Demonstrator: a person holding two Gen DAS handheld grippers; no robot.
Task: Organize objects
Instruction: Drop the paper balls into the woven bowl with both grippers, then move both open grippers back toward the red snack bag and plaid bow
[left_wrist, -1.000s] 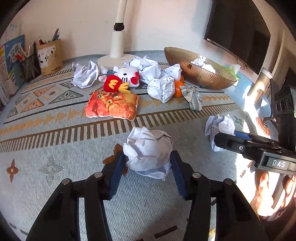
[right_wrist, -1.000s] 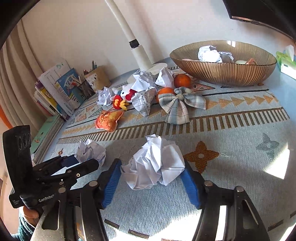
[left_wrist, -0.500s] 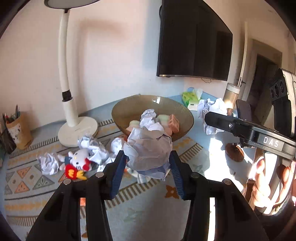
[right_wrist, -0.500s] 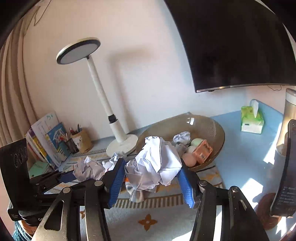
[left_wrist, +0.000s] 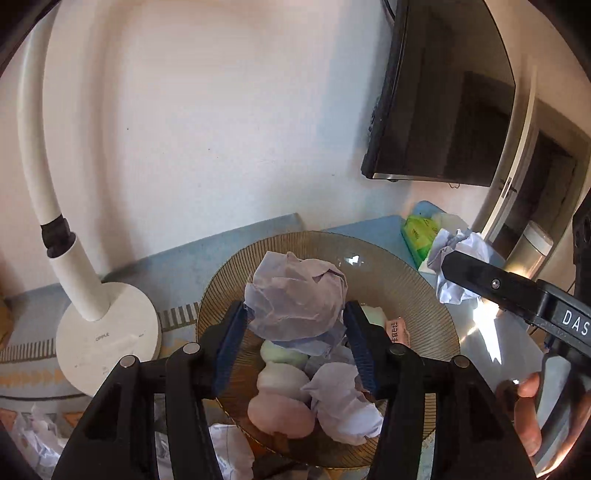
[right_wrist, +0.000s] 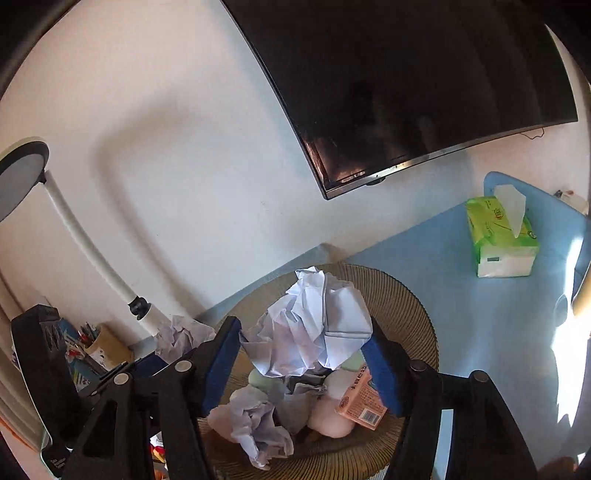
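white desk lamp (left_wrist: 107, 332) left | wall screen (right_wrist: 424, 92) above | green tissue pack (right_wrist: 498, 236) right | pencil cup (right_wrist: 107, 345)

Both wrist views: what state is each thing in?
left gripper: jaws just opening, paper ball between them.
right gripper: jaws just opening, second paper ball between them.
bowl: partly filled.
tissue pack: open, one tissue sticking up.
wall screen: dark.

The bowl (left_wrist: 424, 295) is crowded with paper balls (left_wrist: 343, 410); the lamp (left_wrist: 107, 343) flanks it, blue tabletop (right_wrist: 461, 295) lies free.
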